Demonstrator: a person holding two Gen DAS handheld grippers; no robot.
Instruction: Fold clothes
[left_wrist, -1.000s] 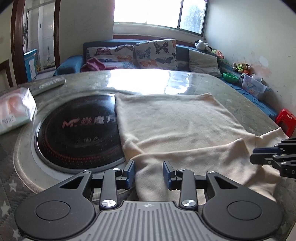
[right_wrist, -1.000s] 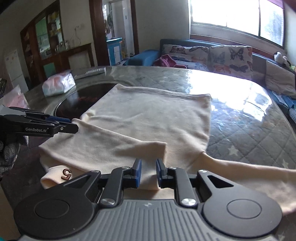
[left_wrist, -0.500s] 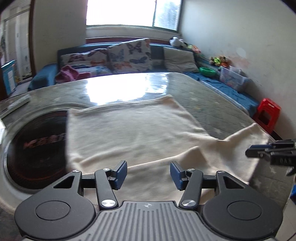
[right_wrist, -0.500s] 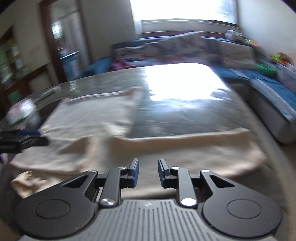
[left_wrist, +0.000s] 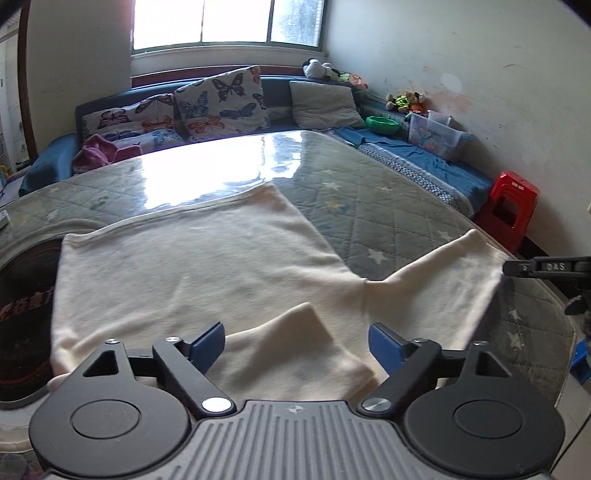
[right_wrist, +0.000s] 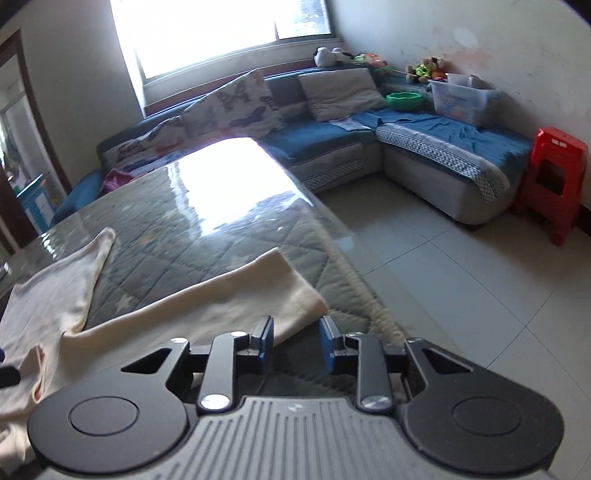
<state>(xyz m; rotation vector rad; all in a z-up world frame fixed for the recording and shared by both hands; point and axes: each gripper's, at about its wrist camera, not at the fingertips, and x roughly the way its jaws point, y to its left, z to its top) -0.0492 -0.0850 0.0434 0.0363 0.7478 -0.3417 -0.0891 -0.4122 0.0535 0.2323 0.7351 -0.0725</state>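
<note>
A cream long-sleeved garment (left_wrist: 192, 269) lies flat on the quilted table. One sleeve is folded across its near part (left_wrist: 295, 347); the other sleeve (left_wrist: 443, 273) stretches out to the right. My left gripper (left_wrist: 295, 341) is wide open and empty, just above the folded sleeve. My right gripper (right_wrist: 295, 339) is open and empty, with its fingertips at the cuff end of the stretched sleeve (right_wrist: 258, 291) by the table's right edge. It also shows at the right edge of the left wrist view (left_wrist: 546, 267).
A dark round cooktop (left_wrist: 18, 306) is set into the table at the left. The table edge (right_wrist: 354, 280) drops to a tiled floor. A blue sofa (right_wrist: 424, 147) with cushions stands behind; a red stool (right_wrist: 554, 177) stands by the wall.
Both grippers swung to the right. The left gripper opened wider over the folded sleeve. The right gripper moved to the outstretched sleeve's cuff and opened somewhat.
</note>
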